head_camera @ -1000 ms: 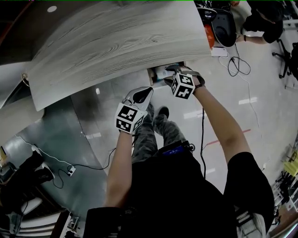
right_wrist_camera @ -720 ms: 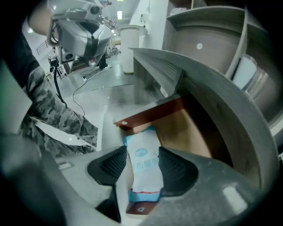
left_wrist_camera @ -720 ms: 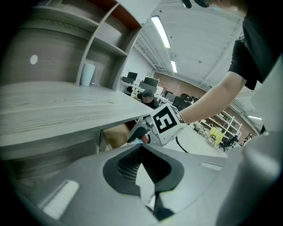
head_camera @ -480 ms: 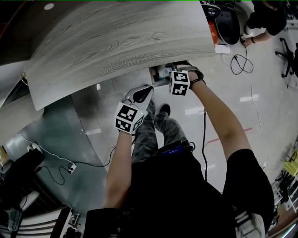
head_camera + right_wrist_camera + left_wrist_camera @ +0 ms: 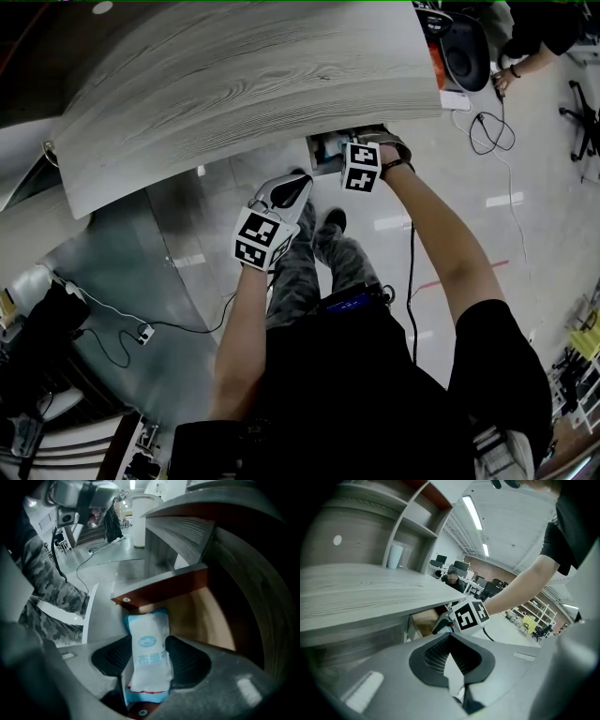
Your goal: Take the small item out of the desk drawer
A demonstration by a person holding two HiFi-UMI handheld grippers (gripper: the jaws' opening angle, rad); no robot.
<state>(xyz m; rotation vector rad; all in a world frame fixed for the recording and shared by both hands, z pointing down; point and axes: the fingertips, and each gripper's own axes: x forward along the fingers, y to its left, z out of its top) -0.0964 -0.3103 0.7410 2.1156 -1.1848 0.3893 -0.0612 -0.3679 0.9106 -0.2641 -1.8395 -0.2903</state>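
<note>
A white and blue packet (image 5: 149, 653) lies on the wooden floor of the open desk drawer (image 5: 201, 616). My right gripper (image 5: 149, 639) reaches into the drawer with its jaws spread wide. The packet lies lengthwise between its two pads, and I see no squeeze on it. From the head view the drawer (image 5: 323, 150) sticks out under the grey wood desktop (image 5: 234, 84), and my right gripper (image 5: 339, 147) has its tips inside. My left gripper (image 5: 296, 182) hangs in the air below the desk edge, shut and empty (image 5: 451, 637).
The person's camouflage-trousered legs (image 5: 323, 258) stand right under the drawer. Cables (image 5: 483, 131) trail on the glossy floor at the right, near another person's hand (image 5: 506, 75). A shelf unit with a white cylinder (image 5: 395, 556) stands on the desk.
My right gripper has moved up and forward into the drawer. The left gripper has stayed almost where it was.
</note>
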